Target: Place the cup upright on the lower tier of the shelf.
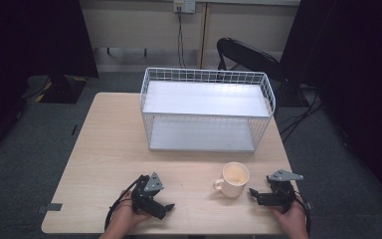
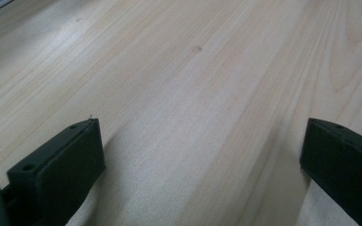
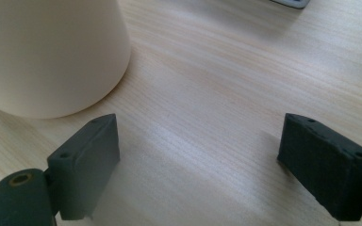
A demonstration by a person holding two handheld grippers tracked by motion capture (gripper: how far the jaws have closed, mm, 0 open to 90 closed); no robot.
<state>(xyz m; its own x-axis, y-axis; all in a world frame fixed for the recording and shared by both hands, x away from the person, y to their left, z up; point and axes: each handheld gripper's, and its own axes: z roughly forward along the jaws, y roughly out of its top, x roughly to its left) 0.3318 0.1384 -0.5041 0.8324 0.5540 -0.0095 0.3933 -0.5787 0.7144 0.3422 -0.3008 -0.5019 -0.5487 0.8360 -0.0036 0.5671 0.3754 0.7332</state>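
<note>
A cream mug stands low in the frame, right of the middle, on the wood surface. A white wire rack sits above it, empty. The right gripper is just beside the mug, fingers wide, holding nothing. The left gripper rests at lower left, fingers wide too. I think the mug is next: go slow, put one finger on each side, then squeeze gently.

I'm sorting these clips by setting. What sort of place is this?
Probably an office or lab room set up for recording: a light wooden table on grey carpet, black curtains at the sides, a wall socket behind, and a folding chair.
</note>
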